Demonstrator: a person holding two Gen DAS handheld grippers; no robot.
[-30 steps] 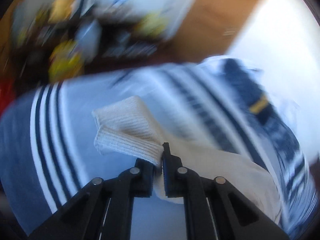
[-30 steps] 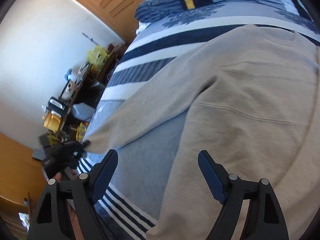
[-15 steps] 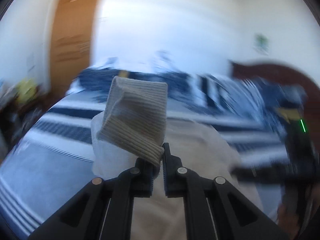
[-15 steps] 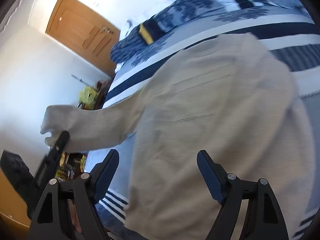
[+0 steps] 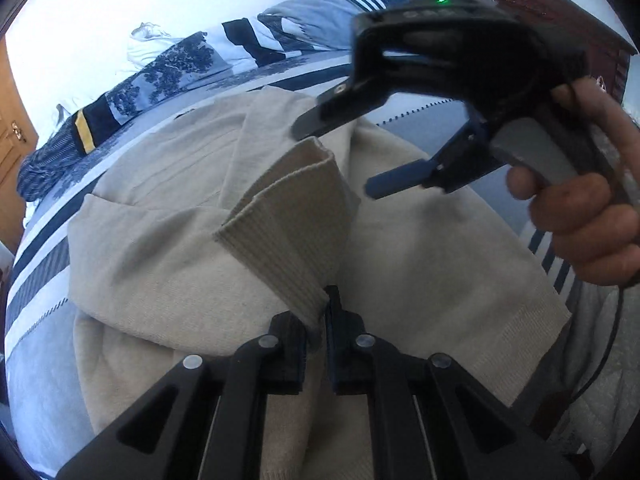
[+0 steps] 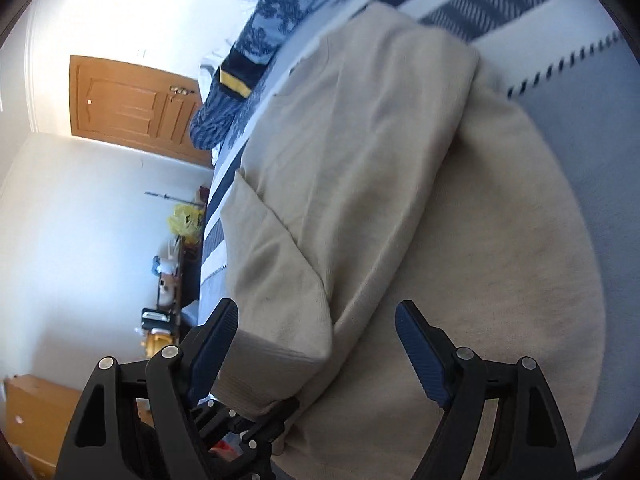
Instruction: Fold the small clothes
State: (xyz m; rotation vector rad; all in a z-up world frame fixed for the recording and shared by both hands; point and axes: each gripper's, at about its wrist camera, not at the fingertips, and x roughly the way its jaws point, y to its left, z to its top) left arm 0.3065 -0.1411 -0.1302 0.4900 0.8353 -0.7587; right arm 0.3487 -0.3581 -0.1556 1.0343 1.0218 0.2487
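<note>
A beige knitted sweater lies spread on the bed. My left gripper is shut on the ribbed cuff of one sleeve and holds it above the sweater's body. In the right wrist view that sleeve lies folded across the sweater, and the left gripper shows at the cuff's end. My right gripper hovers open over the sweater with nothing gripped. A hand holds this right gripper, which hangs just beyond the raised cuff.
The bed cover is pale blue with dark and white stripes. Patterned blue pillows lie at the head, by a dark wooden headboard. A wooden door and a cluttered shelf stand beside the bed.
My left gripper has swung the sleeve cuff from the bed's left side across onto the sweater's body, rolling as it went. The right gripper moved over the sweater, still open.
</note>
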